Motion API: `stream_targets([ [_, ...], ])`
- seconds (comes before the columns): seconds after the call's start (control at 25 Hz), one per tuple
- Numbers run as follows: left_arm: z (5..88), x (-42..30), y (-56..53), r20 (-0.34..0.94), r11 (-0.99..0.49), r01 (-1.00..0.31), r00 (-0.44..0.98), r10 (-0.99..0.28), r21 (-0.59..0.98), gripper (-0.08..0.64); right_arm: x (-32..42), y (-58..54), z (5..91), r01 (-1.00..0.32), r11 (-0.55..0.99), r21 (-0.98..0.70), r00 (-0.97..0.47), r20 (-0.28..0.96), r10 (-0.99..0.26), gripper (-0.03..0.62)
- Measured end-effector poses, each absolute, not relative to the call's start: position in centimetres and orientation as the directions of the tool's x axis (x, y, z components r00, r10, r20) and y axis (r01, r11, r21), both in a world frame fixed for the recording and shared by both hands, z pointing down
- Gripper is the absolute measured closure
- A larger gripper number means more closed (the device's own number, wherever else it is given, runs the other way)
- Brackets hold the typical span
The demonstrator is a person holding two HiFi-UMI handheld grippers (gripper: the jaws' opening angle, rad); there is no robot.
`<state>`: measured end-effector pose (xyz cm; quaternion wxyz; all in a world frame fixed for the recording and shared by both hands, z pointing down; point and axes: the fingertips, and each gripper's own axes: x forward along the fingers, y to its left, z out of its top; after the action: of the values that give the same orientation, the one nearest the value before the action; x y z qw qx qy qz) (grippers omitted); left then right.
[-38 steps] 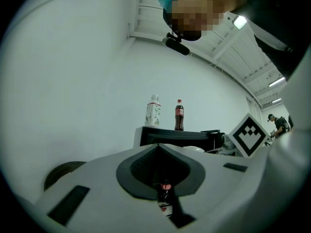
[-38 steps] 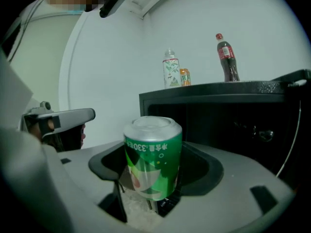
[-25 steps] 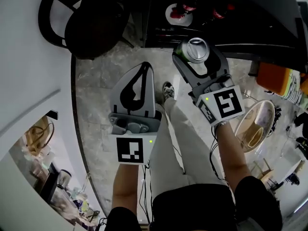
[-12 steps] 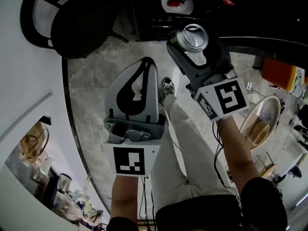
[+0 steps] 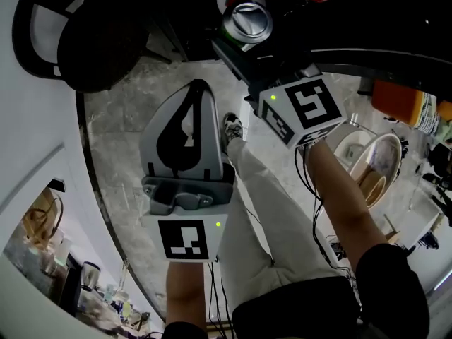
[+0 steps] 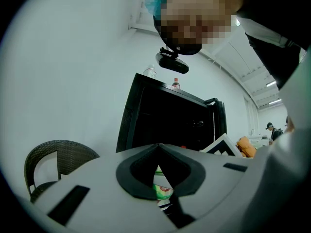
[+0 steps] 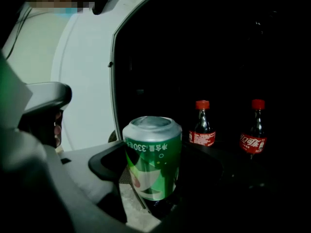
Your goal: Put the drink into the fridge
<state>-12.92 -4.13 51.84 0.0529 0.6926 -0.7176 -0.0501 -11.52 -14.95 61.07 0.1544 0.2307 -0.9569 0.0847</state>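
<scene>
Insertion step: right tool (image 5: 247, 27) gripping can (image 7: 152, 159) at fridge (image 7: 218, 57) mouth, top of frame; left tool (image 5: 196, 90) closed, empty. Next: set down inside, release.

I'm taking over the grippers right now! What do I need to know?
Left gripper: shut, empty.
Right gripper: shut on the green can, held upright.
Fridge: open and dark inside, with two cola bottles standing in it. The can is at the open front, not yet set down.
Done: can picked up and brought to the fridge.
Left: set the can on the shelf, probably near the bottles, then let go and pull back.
</scene>
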Motion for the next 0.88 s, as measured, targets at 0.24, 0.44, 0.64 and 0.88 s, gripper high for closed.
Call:
stream_targets([
  [0.24, 51.5, -14.1, -4.5, 0.009, 0.075, -0.988, -0.075, -0.997, 0.132, 0.551, -14.0, -16.7, 61.3, -0.459, 0.885, -0.078, -0.845, 0.345, -0.408, 0.273],
  [0.44, 50.9, -15.0, -4.8, 0.001, 0.103, -0.986, -0.103, -0.995, 0.128, 0.551, -16.4, -18.1, 61.8, -0.462, 0.885, -0.053, -0.846, 0.324, -0.422, 0.273],
  [0.64, 50.1, -15.3, -4.8, -0.004, 0.117, -0.986, -0.118, -0.993, 0.122, 0.551, -17.9, -19.8, 62.7, -0.48, 0.876, -0.037, -0.837, 0.317, -0.445, 0.273],
  [0.88, 50.1, -15.1, -4.7, 0.007, 0.112, -0.987, -0.111, -0.994, 0.112, 0.551, -18.7, -21.2, 63.2, -0.498, 0.866, -0.038, -0.83, 0.312, -0.463, 0.273],
])
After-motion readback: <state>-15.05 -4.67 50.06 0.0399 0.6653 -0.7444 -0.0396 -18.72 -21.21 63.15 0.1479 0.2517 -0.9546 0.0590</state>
